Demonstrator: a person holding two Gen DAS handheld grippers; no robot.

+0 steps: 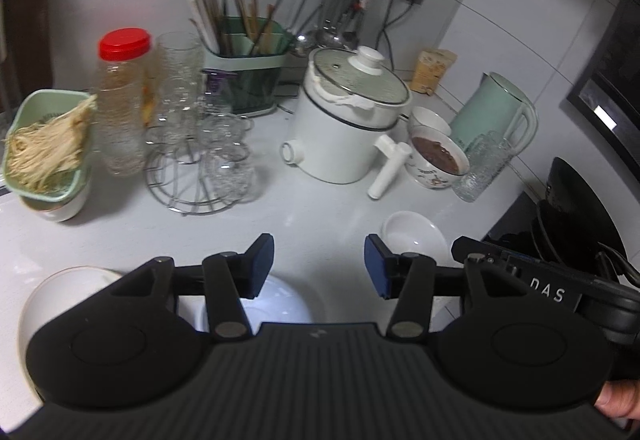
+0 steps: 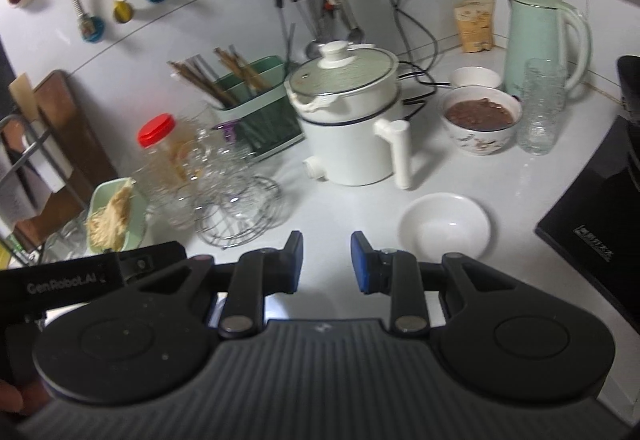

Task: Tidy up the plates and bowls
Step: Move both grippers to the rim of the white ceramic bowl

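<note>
An empty white bowl (image 1: pixel 416 236) (image 2: pixel 444 226) sits on the white counter, just ahead and to the right of both grippers. My left gripper (image 1: pixel 320 266) is open with nothing between its blue pads. It hovers over a white plate (image 1: pixel 280 304), and a second, gold-rimmed plate (image 1: pixel 60 292) lies at its lower left. My right gripper (image 2: pixel 327 262) is open too, jaws narrowly apart over bare counter, the empty bowl beside its right finger. A patterned bowl of brown food (image 1: pixel 438 159) (image 2: pixel 480 117) stands farther back, with a small white bowl (image 2: pixel 476 77) behind it.
A white electric pot (image 2: pixel 352 127) stands mid-counter, with a green kettle (image 2: pixel 536 39) and a glass (image 2: pixel 540 107) at back right. Glasses on a wire rack (image 1: pixel 200 159), a red-lidded jar (image 1: pixel 120 99) and a green basket of noodle-like strands (image 1: pixel 48 143) crowd the left. A black stove (image 2: pixel 592 224) borders the right.
</note>
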